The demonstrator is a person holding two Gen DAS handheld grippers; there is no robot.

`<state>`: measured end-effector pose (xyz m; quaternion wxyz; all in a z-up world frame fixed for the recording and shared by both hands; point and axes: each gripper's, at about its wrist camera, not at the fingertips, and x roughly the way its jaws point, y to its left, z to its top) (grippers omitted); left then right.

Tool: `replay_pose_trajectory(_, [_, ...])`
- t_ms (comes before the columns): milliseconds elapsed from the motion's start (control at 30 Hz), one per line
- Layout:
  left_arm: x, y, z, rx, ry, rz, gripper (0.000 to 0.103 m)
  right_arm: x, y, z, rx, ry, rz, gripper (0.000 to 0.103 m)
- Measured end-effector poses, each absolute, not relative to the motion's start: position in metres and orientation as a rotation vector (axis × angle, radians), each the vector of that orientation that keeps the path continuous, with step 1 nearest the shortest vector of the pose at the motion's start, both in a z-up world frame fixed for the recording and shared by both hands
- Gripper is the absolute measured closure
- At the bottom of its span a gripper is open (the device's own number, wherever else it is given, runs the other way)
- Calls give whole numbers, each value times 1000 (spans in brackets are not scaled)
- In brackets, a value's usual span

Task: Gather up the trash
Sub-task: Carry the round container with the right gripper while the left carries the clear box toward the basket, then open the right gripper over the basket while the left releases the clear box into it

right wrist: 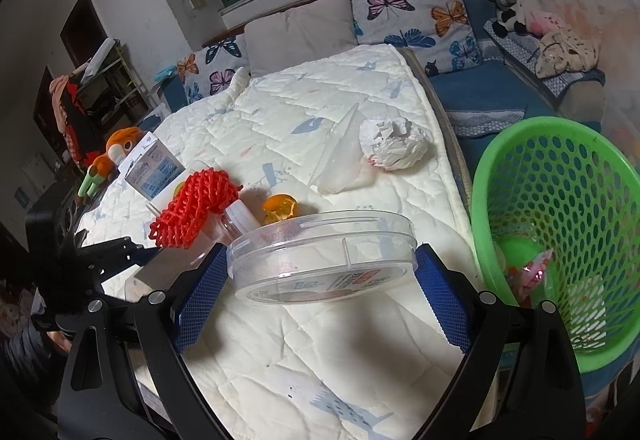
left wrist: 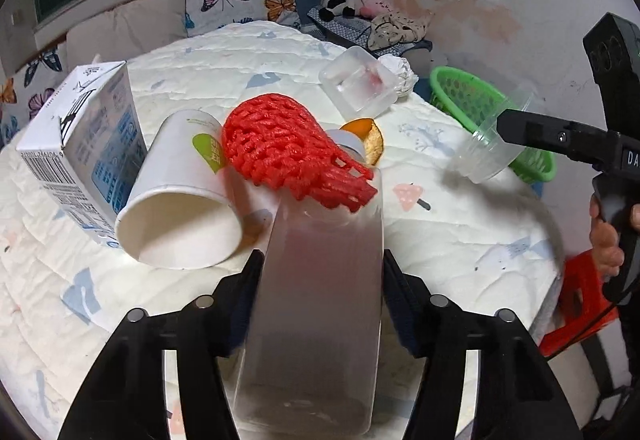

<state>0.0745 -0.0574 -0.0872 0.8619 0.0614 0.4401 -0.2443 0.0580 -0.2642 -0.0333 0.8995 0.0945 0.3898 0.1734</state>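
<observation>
My left gripper is shut on a clear plastic bottle with a white cap; a red foam fruit net drapes over its top end. My right gripper is shut on a clear round plastic container, held above the bed just left of the green mesh basket. In the left wrist view the right gripper holds that container in front of the basket. The basket holds some wrappers.
On the quilted bed lie a paper cup, a milk carton, an orange peel, a clear plastic box and a crumpled paper ball. A red stool stands by the bed edge.
</observation>
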Motion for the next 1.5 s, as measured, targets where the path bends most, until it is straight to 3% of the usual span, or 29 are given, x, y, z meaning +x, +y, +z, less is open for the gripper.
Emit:
replay_pose_trajectory(233, [67, -41, -63, -63, 950, -632, 51, 51, -270, -20, 191, 779, 351, 11])
replay_pose_trajectory(800, [63, -99, 0, -18, 803, -761, 51, 51, -346, -20, 238, 755, 190, 11])
replay_pose_trajectory(1500, [136, -238, -13, 85, 853, -824, 51, 58, -441, -65, 335, 829, 22, 10])
